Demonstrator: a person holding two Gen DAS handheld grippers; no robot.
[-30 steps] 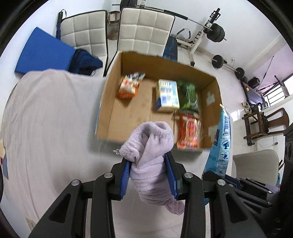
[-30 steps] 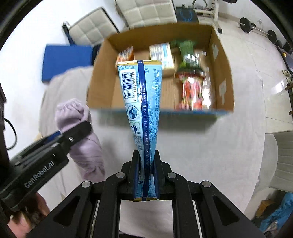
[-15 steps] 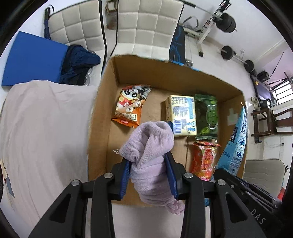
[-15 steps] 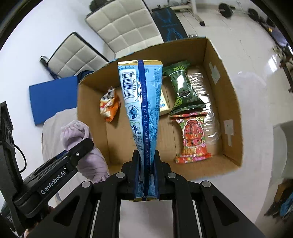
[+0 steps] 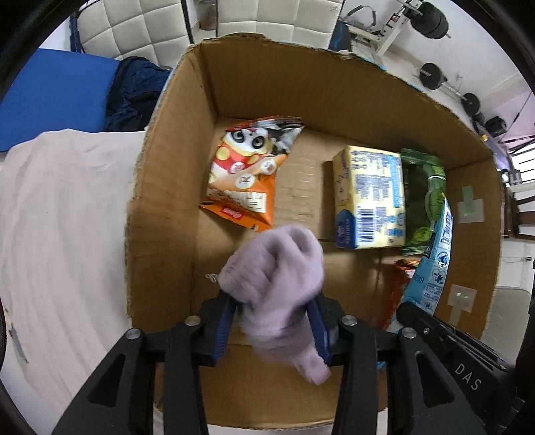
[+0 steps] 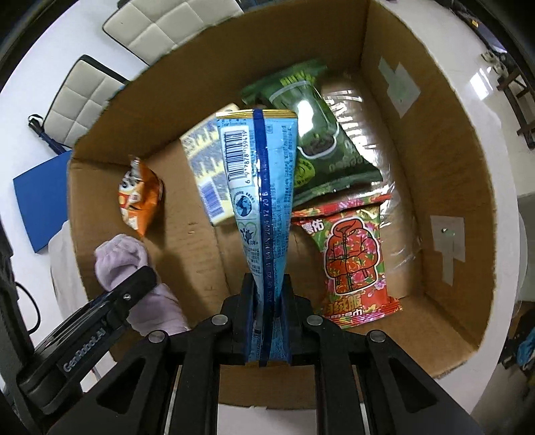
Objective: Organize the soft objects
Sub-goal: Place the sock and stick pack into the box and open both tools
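My left gripper [image 5: 272, 321] is shut on a lilac sock [image 5: 277, 277] and holds it over the near left part of the open cardboard box [image 5: 160, 187]. My right gripper [image 6: 267, 301] is shut on a light blue packet [image 6: 264, 187] held upright over the box's middle [image 6: 444, 150]. The sock [image 6: 123, 257] and left gripper show at the lower left of the right wrist view. The blue packet [image 5: 431, 267] shows at the right of the left wrist view.
In the box lie an orange snack bag [image 5: 250, 177], a yellow and blue carton [image 5: 371, 197], a green bag [image 6: 314, 140] and a red floral packet [image 6: 351, 261]. A pale cloth [image 5: 63, 234] covers the table. Padded chairs [image 5: 133, 26] and a blue mat [image 5: 50, 93] stand behind.
Both grippers have moved forward with their loads, from in front of the box to over its inside. The box now fills both views.
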